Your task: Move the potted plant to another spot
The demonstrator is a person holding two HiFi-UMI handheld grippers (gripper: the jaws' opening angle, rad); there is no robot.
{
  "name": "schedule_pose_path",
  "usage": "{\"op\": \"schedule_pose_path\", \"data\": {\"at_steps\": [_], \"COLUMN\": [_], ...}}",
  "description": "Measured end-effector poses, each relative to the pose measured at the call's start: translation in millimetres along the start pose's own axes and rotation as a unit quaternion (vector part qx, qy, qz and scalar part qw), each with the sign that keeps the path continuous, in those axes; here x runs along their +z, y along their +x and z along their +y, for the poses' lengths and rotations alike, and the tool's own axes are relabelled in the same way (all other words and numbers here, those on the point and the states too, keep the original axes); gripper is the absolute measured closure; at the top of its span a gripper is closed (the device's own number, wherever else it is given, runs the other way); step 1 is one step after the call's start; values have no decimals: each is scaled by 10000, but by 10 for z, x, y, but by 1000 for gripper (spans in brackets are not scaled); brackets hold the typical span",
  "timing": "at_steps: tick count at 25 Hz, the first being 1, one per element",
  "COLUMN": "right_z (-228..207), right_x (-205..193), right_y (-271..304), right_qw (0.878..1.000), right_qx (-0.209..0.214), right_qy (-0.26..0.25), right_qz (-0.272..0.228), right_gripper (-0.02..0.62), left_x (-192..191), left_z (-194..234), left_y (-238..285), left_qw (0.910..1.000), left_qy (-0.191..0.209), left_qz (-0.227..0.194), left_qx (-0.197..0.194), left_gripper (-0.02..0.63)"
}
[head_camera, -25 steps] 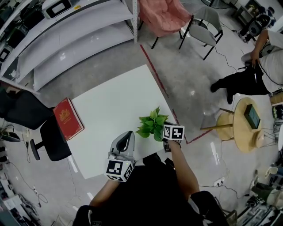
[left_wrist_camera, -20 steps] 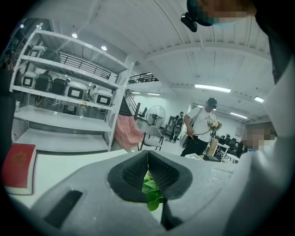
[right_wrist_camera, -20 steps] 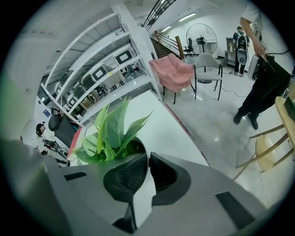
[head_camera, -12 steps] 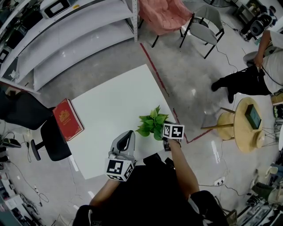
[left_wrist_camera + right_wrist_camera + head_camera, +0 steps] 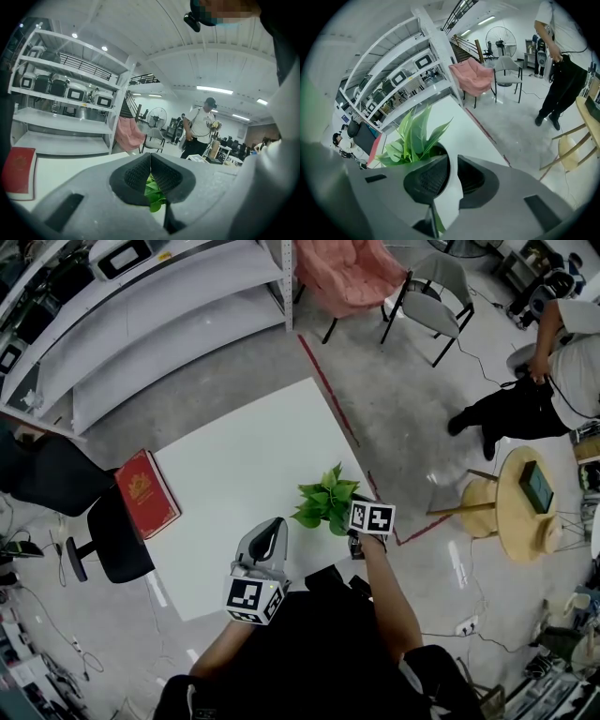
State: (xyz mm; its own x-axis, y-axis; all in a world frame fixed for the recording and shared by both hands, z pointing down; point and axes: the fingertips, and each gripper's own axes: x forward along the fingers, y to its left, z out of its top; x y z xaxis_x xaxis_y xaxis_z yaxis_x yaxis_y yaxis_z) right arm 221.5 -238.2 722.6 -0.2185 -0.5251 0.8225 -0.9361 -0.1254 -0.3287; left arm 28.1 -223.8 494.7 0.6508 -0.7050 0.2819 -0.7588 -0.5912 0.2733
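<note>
The potted plant [image 5: 328, 505] with green leaves stands at the near right edge of the white table [image 5: 244, 456]. My right gripper [image 5: 352, 530] is at its near side, shut on the pot's white rim [image 5: 449, 199]; the leaves [image 5: 412, 136] rise just beyond the jaws. The pot's body is hidden in the head view. My left gripper [image 5: 270, 531] hovers over the table's near edge, left of the plant, shut with nothing held. In the left gripper view its pads [image 5: 161, 176] meet and green leaves [image 5: 152, 194] show through the gap below them.
A red book [image 5: 147, 493] lies at the table's left edge, beside a black chair [image 5: 112, 535]. Grey shelving [image 5: 141, 324] stands beyond. A pink chair [image 5: 347, 273], a grey chair [image 5: 436, 296], a round wooden table [image 5: 530, 502] and a person [image 5: 553, 381] are to the right.
Both grippers and the plant hold their places on the table. The person at the far right has shifted a little.
</note>
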Motion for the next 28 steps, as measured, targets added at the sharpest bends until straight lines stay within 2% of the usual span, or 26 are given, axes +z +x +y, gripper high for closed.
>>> {"op": "schedule_pose_path", "data": {"at_steps": [8,14,23,28], "right_z": [39,164,600,989], "right_x": [76,199,193,90], "right_y": [-298,-761,-1647,-2081], "right_qw": [9992,9931,9688,9514], "right_qx": [-24,-87,-92,-3], "right_qy": [83,39,-157,-503], "right_qz": [-394,-1171,-2470,-3040], "right_gripper": [558,558,577,583], "left_x": [13,48,177,236], "left_z": [-71,-190,-320,-367], "left_y": [-138,-275,-514,-619], "left_qw": [9998,9990,9970,9960], "left_qy": [53,115,191,273], "left_qz": [-73,-150,-379,-465], "left_qx": [-174,-394,-643,-716], "left_gripper": [589,589,589,589]}}
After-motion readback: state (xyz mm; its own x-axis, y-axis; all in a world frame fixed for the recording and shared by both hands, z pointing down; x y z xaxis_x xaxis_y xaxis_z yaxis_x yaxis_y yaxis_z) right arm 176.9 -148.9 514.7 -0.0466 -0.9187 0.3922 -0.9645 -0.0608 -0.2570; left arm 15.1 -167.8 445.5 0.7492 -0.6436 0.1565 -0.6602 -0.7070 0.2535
